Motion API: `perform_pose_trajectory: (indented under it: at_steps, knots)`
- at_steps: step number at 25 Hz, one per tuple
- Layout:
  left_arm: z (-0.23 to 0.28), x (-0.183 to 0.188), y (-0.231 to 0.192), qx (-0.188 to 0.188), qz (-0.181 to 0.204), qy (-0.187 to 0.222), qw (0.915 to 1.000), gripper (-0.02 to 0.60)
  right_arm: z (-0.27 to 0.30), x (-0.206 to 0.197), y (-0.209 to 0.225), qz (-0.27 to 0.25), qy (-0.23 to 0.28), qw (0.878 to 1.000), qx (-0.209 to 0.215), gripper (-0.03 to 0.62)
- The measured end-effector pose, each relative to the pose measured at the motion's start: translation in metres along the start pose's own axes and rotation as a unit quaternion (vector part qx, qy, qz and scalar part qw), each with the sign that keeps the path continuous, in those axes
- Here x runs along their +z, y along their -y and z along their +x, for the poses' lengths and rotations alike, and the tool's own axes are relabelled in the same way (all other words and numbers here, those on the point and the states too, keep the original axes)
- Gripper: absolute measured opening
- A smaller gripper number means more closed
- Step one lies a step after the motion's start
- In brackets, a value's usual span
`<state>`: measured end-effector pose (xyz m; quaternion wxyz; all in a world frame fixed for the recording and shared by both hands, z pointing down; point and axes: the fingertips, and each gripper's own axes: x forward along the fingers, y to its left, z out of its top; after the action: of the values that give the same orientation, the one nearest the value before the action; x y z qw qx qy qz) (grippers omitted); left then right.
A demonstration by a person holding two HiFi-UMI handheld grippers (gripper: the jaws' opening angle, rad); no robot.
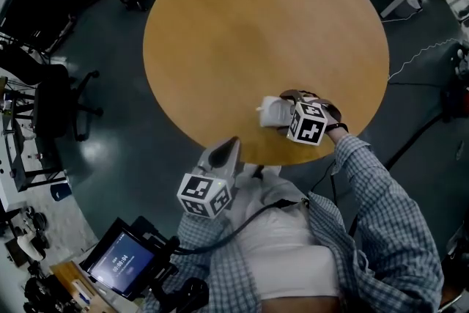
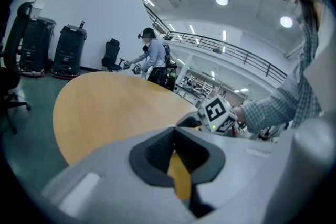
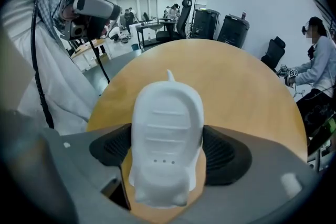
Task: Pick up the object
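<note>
Object [image 3: 167,123] between spread right claw [image 3: 169,150] jaws — on table [image 3: 247,81].

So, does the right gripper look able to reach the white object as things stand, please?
Probably yes: the white object lies between the right gripper's open jaws on the table, with nothing in the way.

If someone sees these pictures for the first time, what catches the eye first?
The round wooden table fills the head view, with one white object by its near edge. The right claw points down over that object, its open jaws on either side; the left claw hangs shut off the table's edge.
</note>
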<state>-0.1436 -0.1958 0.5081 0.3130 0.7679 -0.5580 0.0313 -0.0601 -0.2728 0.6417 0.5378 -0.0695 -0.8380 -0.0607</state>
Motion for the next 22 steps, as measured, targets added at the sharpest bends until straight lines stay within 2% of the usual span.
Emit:
perform_pose_trajectory:
  at_steps: [7,16,22]
  knots:
    - [0.003,0.000,0.001,0.004,-0.002,-0.001,1.0000,0.000,0.014,-0.001,-0.001,-0.009,-0.016,1.000,0.012,0.442]
    - [0.004,0.004,0.000,0.009,-0.004,0.001,1.0000,0.000,0.009,0.007,-0.001,0.019,0.015,1.000,0.014,0.446]
    - [0.002,0.011,-0.003,-0.002,0.002,0.002,1.0000,0.000,-0.014,0.030,0.008,0.046,0.058,0.997,-0.021,0.446]
